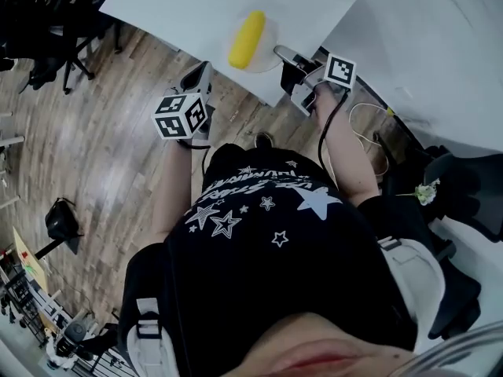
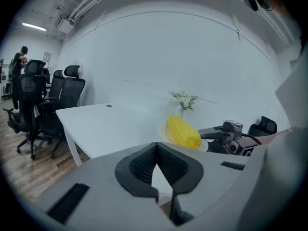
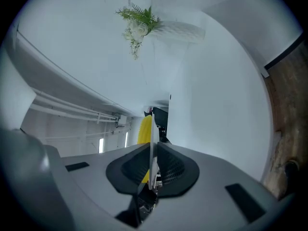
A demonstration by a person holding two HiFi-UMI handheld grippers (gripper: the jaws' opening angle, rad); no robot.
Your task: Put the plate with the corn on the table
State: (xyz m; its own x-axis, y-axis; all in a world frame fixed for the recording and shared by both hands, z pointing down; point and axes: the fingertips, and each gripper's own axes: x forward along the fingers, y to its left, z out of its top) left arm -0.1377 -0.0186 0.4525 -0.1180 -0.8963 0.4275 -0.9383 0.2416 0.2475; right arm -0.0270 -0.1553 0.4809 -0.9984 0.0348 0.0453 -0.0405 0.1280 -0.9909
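A yellow corn cob point(image 1: 247, 39) lies on a pale plate point(image 1: 266, 61) at the near edge of the white table point(image 1: 181, 6). My right gripper point(image 1: 281, 53) is shut on the plate's right rim. In the right gripper view the plate point(image 3: 153, 138) runs edge-on between the pads, with the corn point(image 3: 144, 129) on its left side. My left gripper point(image 1: 200, 73) hangs over the floor just left of the plate, shut and holding nothing. The left gripper view shows its jaws point(image 2: 156, 146) closed, with the corn point(image 2: 183, 131), the plate point(image 2: 206, 145) and my right gripper point(image 2: 226, 134) beyond.
A white vase of flowers point(image 2: 183, 100) stands further back on the table. A second white table point(image 1: 440, 45) adjoins on the right. Black office chairs point(image 2: 57, 97) stand left of the table on the wooden floor point(image 1: 94, 148). A cable point(image 1: 369, 120) hangs near my right arm.
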